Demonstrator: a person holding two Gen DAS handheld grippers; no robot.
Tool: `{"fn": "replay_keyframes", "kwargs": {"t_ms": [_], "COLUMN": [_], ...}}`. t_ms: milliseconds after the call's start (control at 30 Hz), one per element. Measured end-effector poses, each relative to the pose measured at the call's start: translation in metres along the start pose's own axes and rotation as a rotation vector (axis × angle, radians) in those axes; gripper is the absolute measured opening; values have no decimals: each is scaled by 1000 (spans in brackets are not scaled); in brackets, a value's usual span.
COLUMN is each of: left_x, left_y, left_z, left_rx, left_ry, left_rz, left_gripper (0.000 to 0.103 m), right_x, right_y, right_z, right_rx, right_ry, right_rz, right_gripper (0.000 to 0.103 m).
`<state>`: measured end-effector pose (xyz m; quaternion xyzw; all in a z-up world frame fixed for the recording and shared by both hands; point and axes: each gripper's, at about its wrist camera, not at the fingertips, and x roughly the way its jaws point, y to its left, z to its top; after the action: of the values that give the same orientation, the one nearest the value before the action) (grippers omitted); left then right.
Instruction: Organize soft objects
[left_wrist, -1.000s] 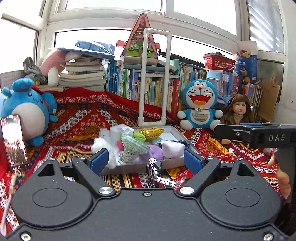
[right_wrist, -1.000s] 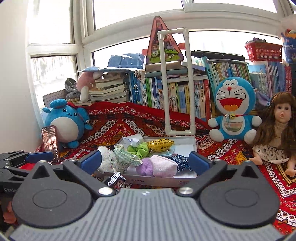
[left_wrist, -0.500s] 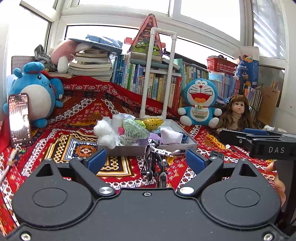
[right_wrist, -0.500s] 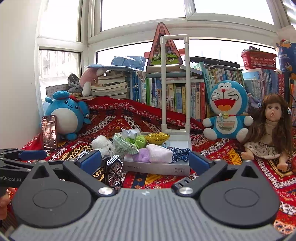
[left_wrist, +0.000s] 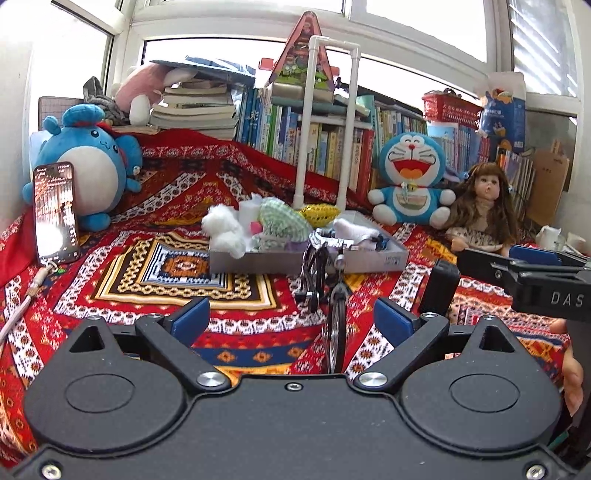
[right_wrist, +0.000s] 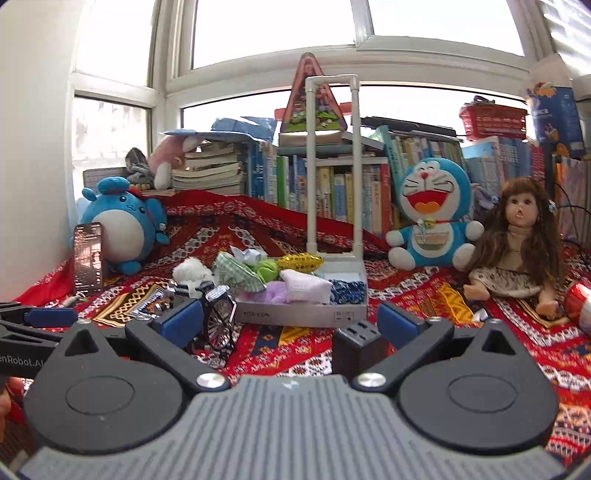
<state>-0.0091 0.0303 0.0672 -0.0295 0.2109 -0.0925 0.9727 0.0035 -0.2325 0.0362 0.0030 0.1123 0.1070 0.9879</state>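
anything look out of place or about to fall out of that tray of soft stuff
The white fluffy toy hangs over the left front corner of the grey tray, half outside it. The metal model bicycle standing on the rug in front is a hard thing among soft ones.

Grey tray (left_wrist: 258, 258) of soft toys on red patterned cloth (left_wrist: 147, 266), miniature bicycle (left_wrist: 325, 280) in front.
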Motion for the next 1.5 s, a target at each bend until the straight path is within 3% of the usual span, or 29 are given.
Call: {"fn": "replay_keyframes", "kwargs": {"t_ms": [167, 367, 1000, 1500], "left_x": [0, -1, 20, 30], "left_y": [1, 2, 0, -3], "left_z": [-13, -33, -62, -67], "left_rx": [-18, -42, -29, -2], "left_ry": [19, 39, 154, 162], "left_rz": [-7, 38, 104, 139], "left_gripper": [95, 95, 95, 99], "right_x": [0, 2, 16, 28], "right_y": [1, -7, 9, 11], "right_z": [-15, -33, -63, -76], "right_rx": [-7, 72, -38, -32], "right_ry": [49, 106, 192, 272], "right_rz": [-11, -23, -68, -83], "right_gripper": [103, 103, 103, 103]}}
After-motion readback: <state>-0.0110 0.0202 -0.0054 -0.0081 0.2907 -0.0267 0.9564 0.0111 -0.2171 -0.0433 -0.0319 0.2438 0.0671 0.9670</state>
